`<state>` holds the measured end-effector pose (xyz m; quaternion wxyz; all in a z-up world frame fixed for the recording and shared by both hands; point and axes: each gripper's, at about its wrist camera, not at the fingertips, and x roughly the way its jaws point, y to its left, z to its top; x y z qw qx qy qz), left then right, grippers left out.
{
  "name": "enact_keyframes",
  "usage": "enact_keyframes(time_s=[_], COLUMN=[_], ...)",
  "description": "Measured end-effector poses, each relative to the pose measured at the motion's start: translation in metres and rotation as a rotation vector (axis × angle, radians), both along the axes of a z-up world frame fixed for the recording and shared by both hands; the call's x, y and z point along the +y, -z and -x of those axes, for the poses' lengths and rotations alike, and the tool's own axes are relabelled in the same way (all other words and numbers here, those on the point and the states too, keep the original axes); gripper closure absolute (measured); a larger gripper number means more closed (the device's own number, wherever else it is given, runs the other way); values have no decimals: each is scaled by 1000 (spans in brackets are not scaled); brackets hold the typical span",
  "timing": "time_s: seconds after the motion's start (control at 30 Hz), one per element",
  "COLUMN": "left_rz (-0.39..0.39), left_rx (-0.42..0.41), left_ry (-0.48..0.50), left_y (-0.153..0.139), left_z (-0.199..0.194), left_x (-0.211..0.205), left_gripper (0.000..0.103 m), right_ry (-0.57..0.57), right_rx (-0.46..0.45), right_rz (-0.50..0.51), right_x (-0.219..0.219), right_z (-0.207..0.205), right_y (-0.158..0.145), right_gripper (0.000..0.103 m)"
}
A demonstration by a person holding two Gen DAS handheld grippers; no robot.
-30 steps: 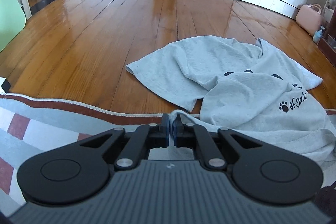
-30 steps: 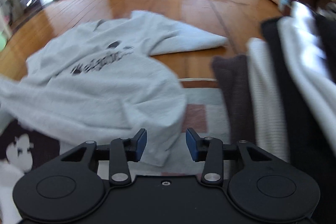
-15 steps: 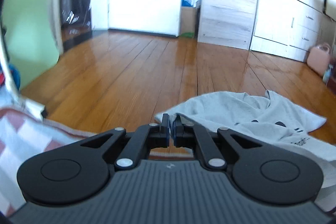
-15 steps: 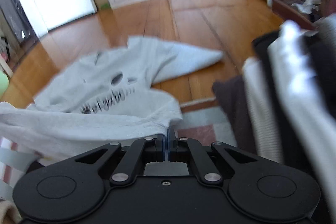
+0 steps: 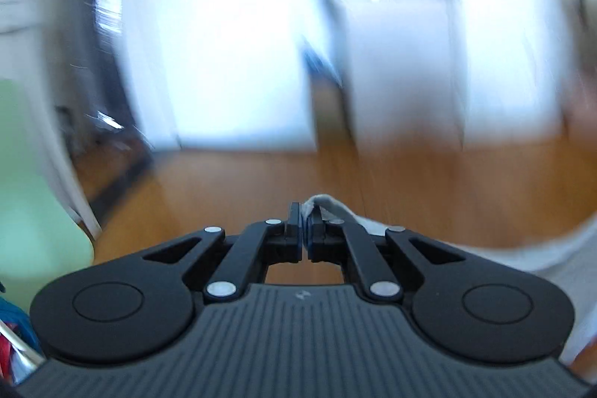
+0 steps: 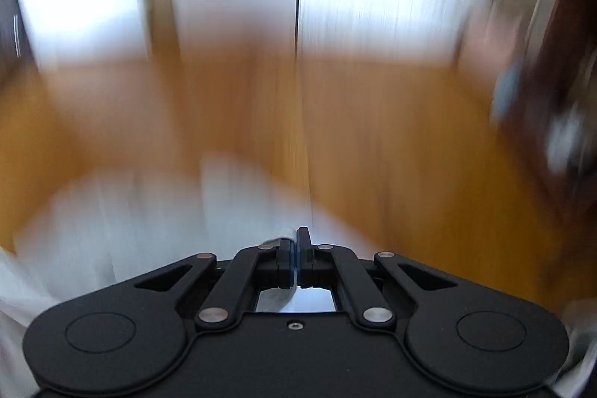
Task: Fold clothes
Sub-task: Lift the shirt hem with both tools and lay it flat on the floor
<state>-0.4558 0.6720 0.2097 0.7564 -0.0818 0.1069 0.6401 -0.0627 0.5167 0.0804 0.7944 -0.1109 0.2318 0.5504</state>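
Pale grey shirt (image 5: 541,260), black grippers with blue-padded fingers (image 5: 306,230), orange-brown wood floor (image 6: 391,144), mint-green panel (image 5: 26,193)

A warm wooden floor (image 5: 238,185) is running back, heavily blurred, to bright white doors (image 5: 224,43); beside them, pale cabinets (image 5: 403,73) are standing, with something green (image 5: 30,193) lying nearer, left.

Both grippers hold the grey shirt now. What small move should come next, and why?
Probably lower it and spread it flat on the wooden floor. The left gripper and right gripper are each shut on the grey shirt, which hangs between them, and both views blur from fast motion.
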Motion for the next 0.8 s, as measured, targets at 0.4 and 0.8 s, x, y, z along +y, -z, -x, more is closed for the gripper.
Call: enact_keyframes(time_s=[0.4, 0.8], left_rz=[-277, 539], left_rx=[-100, 115], left_ry=[-22, -123], left_y=[-59, 326], left_z=[69, 61], left_x=[-168, -111], left_gripper=[100, 100], right_ry=[-31, 2], right_rx=[-245, 65], right_rz=[-514, 113], right_x=[-72, -62], right_z=[37, 21], right_y=[-140, 263], right_gripper=[103, 103])
